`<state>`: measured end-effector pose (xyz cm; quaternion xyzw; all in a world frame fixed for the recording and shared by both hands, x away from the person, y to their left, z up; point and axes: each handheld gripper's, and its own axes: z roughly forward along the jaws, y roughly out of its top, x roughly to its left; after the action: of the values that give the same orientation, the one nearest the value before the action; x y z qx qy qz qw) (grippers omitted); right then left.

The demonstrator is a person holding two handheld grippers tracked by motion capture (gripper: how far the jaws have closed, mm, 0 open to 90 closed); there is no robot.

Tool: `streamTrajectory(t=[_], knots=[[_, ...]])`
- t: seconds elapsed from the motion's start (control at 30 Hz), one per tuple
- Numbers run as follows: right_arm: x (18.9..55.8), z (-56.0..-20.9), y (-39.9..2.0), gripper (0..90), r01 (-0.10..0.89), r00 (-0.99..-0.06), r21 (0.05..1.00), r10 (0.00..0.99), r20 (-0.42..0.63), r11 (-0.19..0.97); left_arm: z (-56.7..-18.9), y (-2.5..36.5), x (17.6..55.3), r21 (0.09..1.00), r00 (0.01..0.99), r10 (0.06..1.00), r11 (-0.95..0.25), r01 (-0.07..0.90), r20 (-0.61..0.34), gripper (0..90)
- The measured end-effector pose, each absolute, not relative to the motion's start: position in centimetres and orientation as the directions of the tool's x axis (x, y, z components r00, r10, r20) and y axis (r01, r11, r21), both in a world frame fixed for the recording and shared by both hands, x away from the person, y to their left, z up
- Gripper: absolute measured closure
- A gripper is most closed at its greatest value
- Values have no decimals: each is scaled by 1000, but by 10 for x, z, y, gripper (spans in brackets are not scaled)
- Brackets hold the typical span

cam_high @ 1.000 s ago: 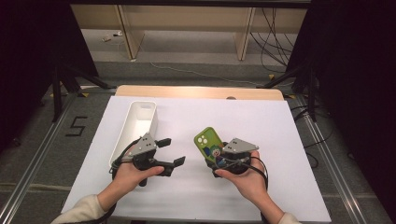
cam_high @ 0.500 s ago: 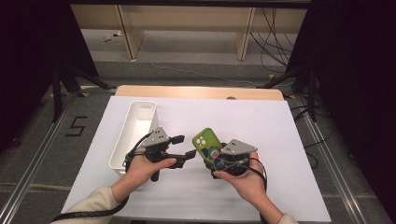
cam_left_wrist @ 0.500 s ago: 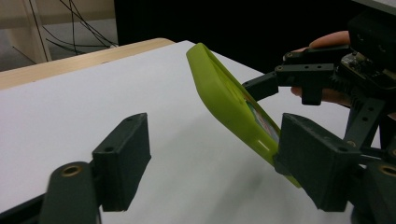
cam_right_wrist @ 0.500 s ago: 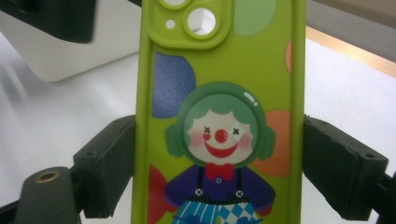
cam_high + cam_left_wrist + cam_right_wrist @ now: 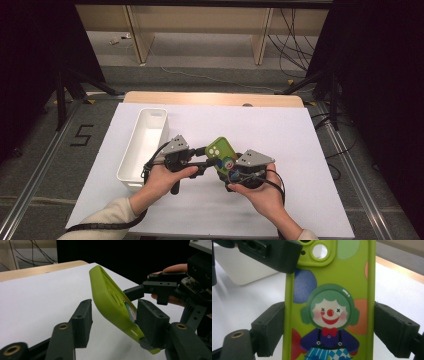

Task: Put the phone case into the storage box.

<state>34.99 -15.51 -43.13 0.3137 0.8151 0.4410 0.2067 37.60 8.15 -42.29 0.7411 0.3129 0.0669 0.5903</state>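
At centre frame in the high view, a green phone case (image 5: 220, 154) printed with a clown is held tilted above the white table (image 5: 300, 150), its camera-cutout end pointing toward the top of the frame. The right claw (image 5: 233, 169) is clamped across its lower end, one pad on each long edge, as the right gripper view shows (image 5: 329, 315). The left claw (image 5: 204, 161) comes in from the left of the frame and has just been closing, the case between its jaws. In the left gripper view one pad (image 5: 150, 325) lies against the printed face of the case (image 5: 110, 300) while the other (image 5: 83, 320) stands just off its back. A white bin (image 5: 145, 145) waits at left, nearer the left hand.
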Motion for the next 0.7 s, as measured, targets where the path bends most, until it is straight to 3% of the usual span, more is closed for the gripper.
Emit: streamTrajectory(t=[0.7], knots=[[350,-433,-154,165,324,-718,851,694,-63,412,-424,76,379,897,789,476,0,441,-388,717]])
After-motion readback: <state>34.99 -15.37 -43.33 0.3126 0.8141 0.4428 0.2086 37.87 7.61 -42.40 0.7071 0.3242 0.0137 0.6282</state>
